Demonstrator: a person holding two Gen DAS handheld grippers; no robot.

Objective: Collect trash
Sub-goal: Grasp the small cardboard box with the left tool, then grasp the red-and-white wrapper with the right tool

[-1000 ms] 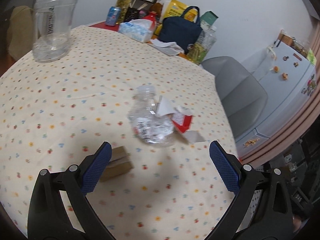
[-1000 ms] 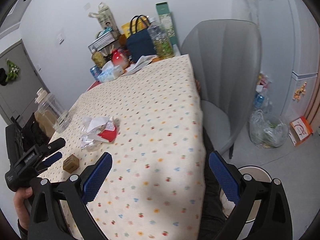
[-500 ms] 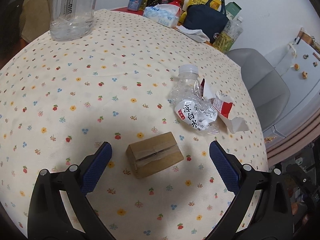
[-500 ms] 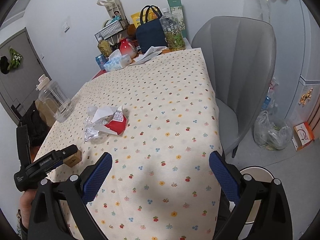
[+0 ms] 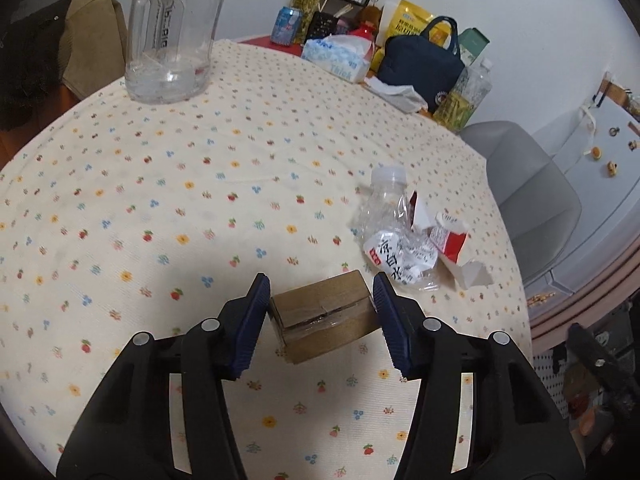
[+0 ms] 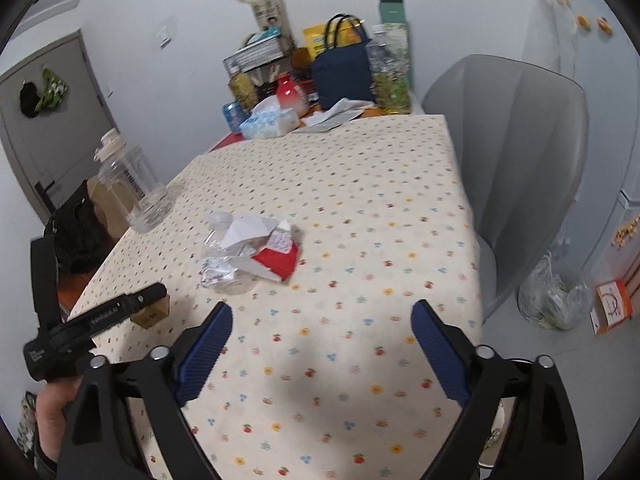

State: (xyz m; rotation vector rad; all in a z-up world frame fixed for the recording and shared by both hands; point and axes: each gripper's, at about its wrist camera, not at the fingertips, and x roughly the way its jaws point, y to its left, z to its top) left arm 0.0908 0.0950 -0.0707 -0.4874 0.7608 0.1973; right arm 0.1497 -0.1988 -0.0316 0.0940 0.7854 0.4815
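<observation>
A small brown cardboard box (image 5: 324, 316) lies on the flowered tablecloth (image 5: 200, 200). My left gripper (image 5: 318, 280) is closing on it, and its blue pads (image 5: 252, 320) meet the box's two sides. Just right of it lie a crushed clear bottle (image 5: 394, 240) and a torn red and white carton (image 5: 450, 240). In the right wrist view the same bottle (image 6: 224, 268) and carton (image 6: 280, 258) lie ahead and to the left of my right gripper (image 6: 322, 307). Its jaws are closing a little with nothing between them. The left gripper (image 6: 148, 300) shows there at the box (image 6: 154, 314).
A big clear jug (image 5: 172, 36) stands at the far left of the table. A tissue box (image 5: 336, 58), a navy bag (image 5: 420, 68), bottles and packets crowd the far end. A grey chair (image 6: 520, 140) stands at the right side, with a plastic bag (image 6: 554, 300) on the floor.
My left gripper came forward over the cardboard box and its jaws narrowed onto it. The right gripper shifted toward the bottle and carton and its jaws narrowed slightly.
</observation>
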